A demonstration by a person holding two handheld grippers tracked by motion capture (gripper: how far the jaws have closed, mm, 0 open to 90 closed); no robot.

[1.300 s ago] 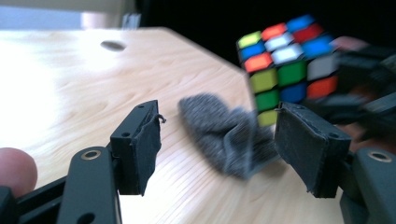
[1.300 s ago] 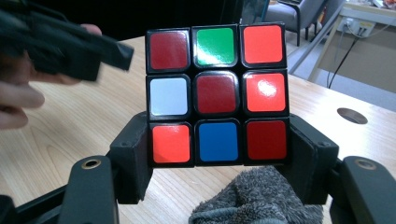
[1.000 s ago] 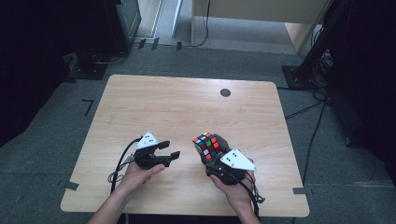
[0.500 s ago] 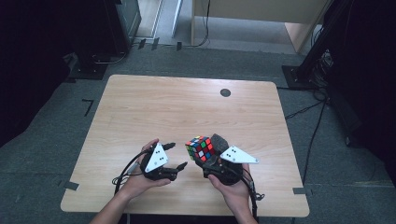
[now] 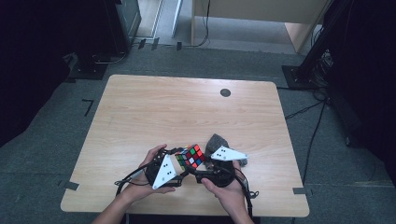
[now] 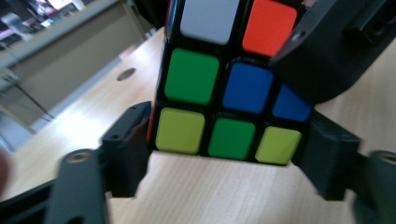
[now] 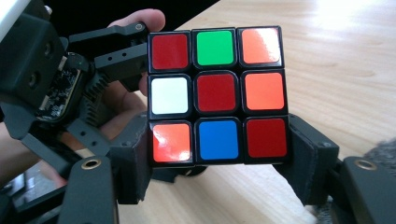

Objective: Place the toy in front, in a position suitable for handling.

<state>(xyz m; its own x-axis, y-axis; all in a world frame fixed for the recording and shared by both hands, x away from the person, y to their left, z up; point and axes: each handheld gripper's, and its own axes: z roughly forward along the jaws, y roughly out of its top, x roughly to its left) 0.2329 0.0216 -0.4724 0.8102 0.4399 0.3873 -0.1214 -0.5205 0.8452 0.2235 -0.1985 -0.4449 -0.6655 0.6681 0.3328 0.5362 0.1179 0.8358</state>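
Observation:
A scrambled Rubik's cube (image 5: 190,156) is held just above the wooden table (image 5: 187,107), near its front edge, between my two grippers. My right gripper (image 5: 202,164) is shut on it; in the right gripper view its jaws clamp the bottom row of the red-centred face (image 7: 216,91) from both sides. My left gripper (image 5: 182,164) has come in from the left. In the left gripper view its jaws sit against both ends of the yellow-green-yellow row (image 6: 229,137). The right gripper's black jaw (image 6: 322,51) covers that face's upper right corner.
A grey fuzzy lump (image 5: 217,140) lies on the table just behind my right gripper and shows at the lower right edge (image 7: 384,154) of the right gripper view. A small black round mark (image 5: 225,92) sits far back on the table. Dark floor and cables surround the table.
My left gripper has travelled right from the table's front left until its jaws closed around the cube. The right gripper has kept hold of the cube and turned it a little.

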